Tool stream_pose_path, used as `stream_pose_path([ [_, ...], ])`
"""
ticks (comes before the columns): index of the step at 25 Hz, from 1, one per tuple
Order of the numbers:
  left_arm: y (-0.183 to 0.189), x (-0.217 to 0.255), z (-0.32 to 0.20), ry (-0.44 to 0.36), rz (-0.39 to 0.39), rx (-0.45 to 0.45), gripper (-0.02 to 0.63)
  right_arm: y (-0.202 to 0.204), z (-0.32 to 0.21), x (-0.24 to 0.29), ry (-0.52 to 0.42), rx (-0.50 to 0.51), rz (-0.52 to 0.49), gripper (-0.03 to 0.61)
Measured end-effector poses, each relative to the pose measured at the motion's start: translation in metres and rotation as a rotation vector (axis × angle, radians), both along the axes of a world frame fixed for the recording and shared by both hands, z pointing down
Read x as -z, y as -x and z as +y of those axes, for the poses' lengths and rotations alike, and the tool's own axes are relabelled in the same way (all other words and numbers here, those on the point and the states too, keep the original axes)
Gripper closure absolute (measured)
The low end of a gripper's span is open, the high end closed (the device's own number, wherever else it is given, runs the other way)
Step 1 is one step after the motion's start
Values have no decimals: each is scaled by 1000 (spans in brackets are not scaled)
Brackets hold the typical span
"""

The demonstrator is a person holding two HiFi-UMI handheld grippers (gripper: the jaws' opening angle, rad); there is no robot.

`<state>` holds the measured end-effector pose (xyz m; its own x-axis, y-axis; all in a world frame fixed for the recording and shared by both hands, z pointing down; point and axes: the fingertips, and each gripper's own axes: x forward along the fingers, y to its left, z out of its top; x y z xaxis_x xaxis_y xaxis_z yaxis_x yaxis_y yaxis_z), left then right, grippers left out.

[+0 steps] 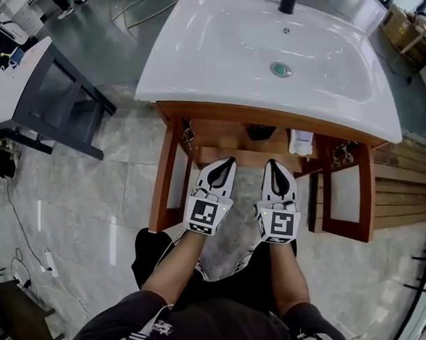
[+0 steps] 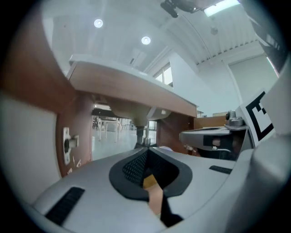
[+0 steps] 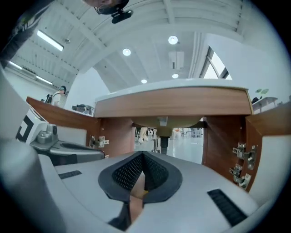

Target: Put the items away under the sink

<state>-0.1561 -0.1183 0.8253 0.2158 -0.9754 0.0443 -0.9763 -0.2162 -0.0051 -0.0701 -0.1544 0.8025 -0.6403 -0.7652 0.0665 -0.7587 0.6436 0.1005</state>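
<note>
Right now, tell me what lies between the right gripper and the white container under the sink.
Only bare wooden shelf, in the head view: the shut right gripper sits just short of the white container.

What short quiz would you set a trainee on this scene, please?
1. True or false: the cabinet doors under the sink stand open.
2. Multiple choice: the white bottle inside the cabinet stands nearer to which? A. the left gripper; B. the right gripper.
3. What is between each gripper's jaws?

Key: 1. True. 2. B. 3. Nothing; both pairs of jaws are shut and empty.
</note>
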Motion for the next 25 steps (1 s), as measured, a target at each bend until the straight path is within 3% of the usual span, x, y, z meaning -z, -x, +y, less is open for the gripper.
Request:
stream_pose_path([
  [6, -2, 135, 34, 9, 61, 23, 607, -1, 33, 123, 24, 38, 7, 555],
  [13, -7, 285, 59, 46, 59, 24, 607, -2, 59, 273, 44, 60, 31, 555],
  [18, -6, 355, 74, 35, 23, 18, 607, 1, 75, 360, 18, 104, 34, 555],
  [25, 10, 425, 84, -7, -3, 56, 607, 2, 90, 421, 10, 85, -4, 555],
])
